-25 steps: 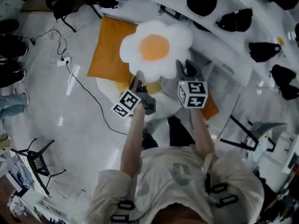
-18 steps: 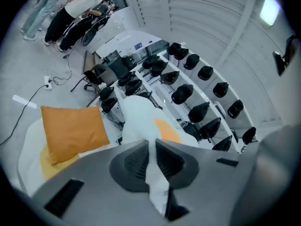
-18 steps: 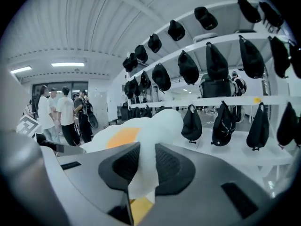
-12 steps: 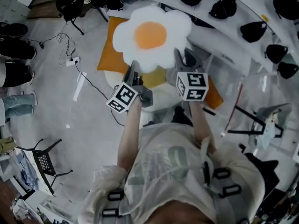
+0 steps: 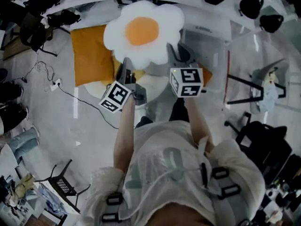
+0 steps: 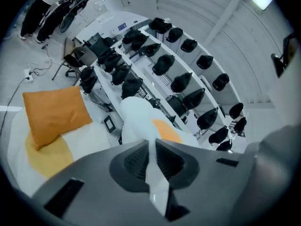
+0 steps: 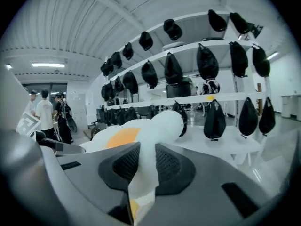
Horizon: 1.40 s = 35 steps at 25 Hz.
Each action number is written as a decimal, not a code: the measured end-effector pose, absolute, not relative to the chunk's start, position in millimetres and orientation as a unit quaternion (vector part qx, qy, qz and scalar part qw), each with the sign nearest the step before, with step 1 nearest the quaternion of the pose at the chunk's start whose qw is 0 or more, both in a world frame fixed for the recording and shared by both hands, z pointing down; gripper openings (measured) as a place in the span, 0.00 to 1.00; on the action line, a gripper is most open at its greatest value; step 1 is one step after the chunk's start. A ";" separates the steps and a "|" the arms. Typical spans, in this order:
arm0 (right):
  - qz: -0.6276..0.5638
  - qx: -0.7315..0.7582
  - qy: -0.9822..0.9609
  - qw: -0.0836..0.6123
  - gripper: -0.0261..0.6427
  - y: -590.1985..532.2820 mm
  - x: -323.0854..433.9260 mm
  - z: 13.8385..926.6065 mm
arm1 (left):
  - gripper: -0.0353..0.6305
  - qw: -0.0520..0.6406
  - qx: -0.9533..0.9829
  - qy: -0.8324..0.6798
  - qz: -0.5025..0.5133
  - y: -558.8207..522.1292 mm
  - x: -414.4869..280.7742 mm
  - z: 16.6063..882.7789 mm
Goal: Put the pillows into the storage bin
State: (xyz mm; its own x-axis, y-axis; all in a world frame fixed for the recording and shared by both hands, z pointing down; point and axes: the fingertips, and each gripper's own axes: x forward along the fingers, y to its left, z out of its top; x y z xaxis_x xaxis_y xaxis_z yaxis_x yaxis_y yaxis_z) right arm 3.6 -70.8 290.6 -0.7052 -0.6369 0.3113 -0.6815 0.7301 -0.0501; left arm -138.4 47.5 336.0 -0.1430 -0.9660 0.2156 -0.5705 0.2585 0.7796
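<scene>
Jaws of left gripper (image 5: pixel 126 66) and right gripper (image 5: pixel 172 54) pinch the near edge of the egg pillow (image 5: pixel 141 32), holding it aloft. Beneath lies an orange pillow (image 5: pixel 89 55); a clear bin (image 5: pixel 212 44) stands right; bag shelves (image 5: pixel 230 8) curve beyond.

Black bags (image 5: pixel 249 6) sit in rows along the top of the head view. In the right gripper view they fill the R half, hung on white shelves (image 7: pixel 235 96). Grey floor (image 5: pixel 56 126) takes up the left side, w/ a white power strip (image 5: pixel 55 84) and its dark cable. Black wire chair (image 5: pixel 61 185) at lower left. Two people (image 7: pixel 44 114) stand at far L of the right gripper view, a ceiling light (image 7: pixel 49 65) above them.
</scene>
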 end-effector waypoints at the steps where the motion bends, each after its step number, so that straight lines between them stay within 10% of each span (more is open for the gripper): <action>1: 0.088 0.372 -0.914 0.138 0.16 -90.0 25.1 293.2 | 0.10 0.368 0.552 -0.700 -0.265 25.0 -121.4 337.7; 12: 0.132 0.500 -0.839 0.168 0.16 -264.7 257.8 331.6 | 0.09 0.429 0.628 -0.625 -0.177 -193.0 79.6 369.2; 26: 0.173 0.563 -0.794 0.151 0.16 -334.8 352.2 364.4 | 0.10 0.441 0.658 -0.596 -0.128 -295.4 164.1 397.6; 30: 0.184 0.589 -0.770 0.164 0.49 -350.1 369.2 389.0 | 0.43 0.435 0.607 -0.661 -0.076 -305.6 146.7 427.7; 35: 0.179 0.587 -0.765 0.196 0.49 -354.0 380.0 405.5 | 0.43 0.442 0.603 -0.661 -0.064 -308.8 142.1 439.7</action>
